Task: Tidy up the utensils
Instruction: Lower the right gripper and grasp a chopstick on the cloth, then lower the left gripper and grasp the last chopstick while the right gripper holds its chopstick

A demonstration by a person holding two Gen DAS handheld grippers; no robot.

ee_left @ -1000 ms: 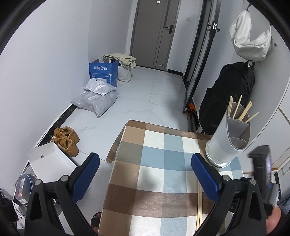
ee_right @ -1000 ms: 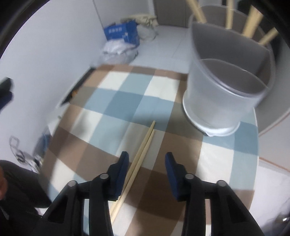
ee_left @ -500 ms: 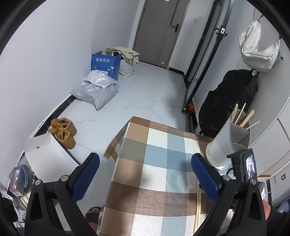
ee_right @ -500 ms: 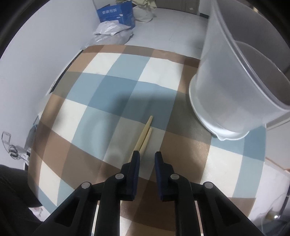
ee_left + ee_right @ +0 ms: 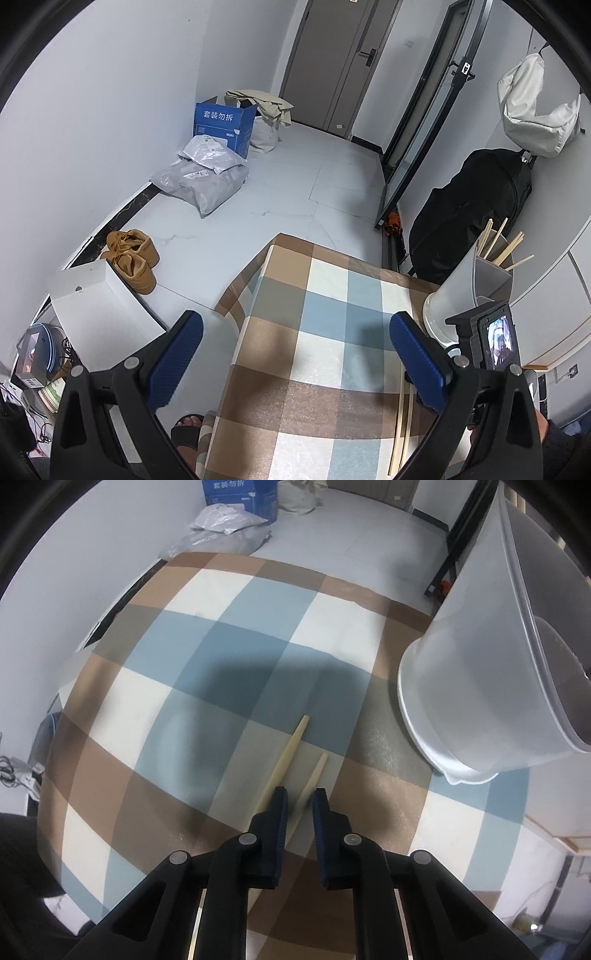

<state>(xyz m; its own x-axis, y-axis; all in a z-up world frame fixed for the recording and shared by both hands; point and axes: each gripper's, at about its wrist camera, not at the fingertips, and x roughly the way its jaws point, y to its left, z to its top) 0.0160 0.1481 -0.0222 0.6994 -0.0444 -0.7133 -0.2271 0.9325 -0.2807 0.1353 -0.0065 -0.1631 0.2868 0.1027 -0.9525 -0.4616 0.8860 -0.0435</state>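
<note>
Chopsticks (image 5: 291, 757) lie on the checked desk (image 5: 229, 635); right tool (image 5: 298, 805) nearly closed around one, left tool (image 5: 295, 354) wide open, empty

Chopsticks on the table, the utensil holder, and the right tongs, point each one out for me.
chopsticks (image 5: 291, 747): right wrist view, on the shaft of the longer stick.
utensil holder (image 5: 480, 672): right wrist view, on its translucent side wall.
right tongs (image 5: 300, 805): right wrist view, midway between the fingertips.

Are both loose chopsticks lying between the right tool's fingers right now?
No, only the right chopstick runs between the right tool fingers; the left chopstick passes outside them.
</note>
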